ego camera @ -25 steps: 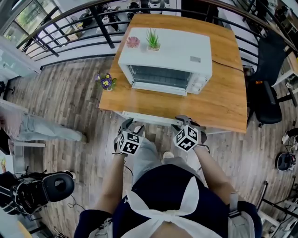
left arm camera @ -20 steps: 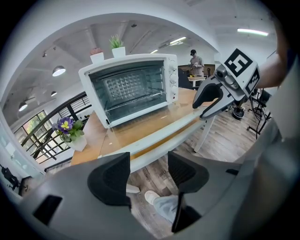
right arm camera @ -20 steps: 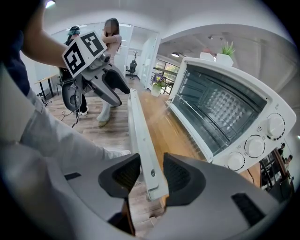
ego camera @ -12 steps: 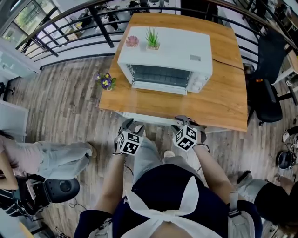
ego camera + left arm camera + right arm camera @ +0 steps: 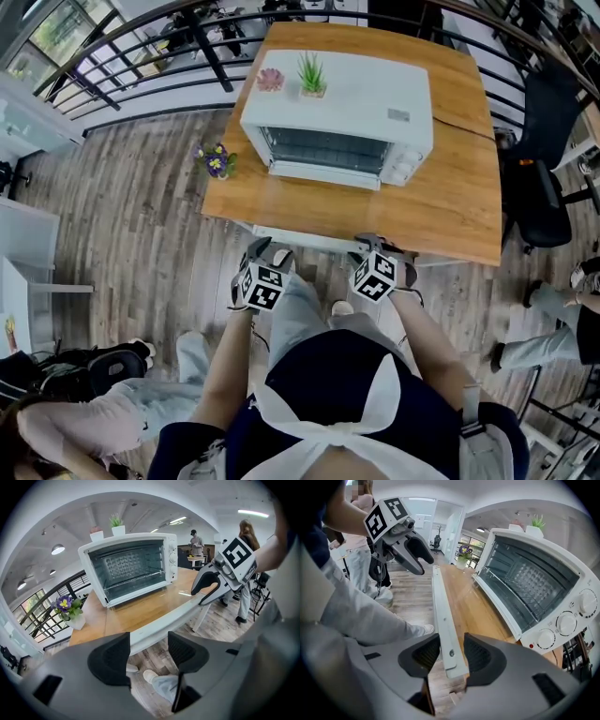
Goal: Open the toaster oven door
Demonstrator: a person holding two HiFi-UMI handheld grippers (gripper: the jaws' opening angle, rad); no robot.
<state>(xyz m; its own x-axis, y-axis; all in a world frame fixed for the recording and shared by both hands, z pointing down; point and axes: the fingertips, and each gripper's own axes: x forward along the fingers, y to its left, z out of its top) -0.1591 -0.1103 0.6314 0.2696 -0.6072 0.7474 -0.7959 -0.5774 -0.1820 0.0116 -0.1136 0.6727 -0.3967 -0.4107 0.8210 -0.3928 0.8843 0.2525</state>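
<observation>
- Toaster oven, white, boxy, on the wooden table: we find its glass door shut, the whole opening left.
- Left gripper and right gripper: jaws apart, empty, well short of it.

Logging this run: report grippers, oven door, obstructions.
Left gripper open, empty. Right gripper open, empty, near the table edge. Toaster oven door shut, untouched. Nothing blocking it.

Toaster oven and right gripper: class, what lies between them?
Head view: only bare wooden tabletop and the table's white front edge lie between the toaster oven and the right gripper; nothing stands there.
</observation>
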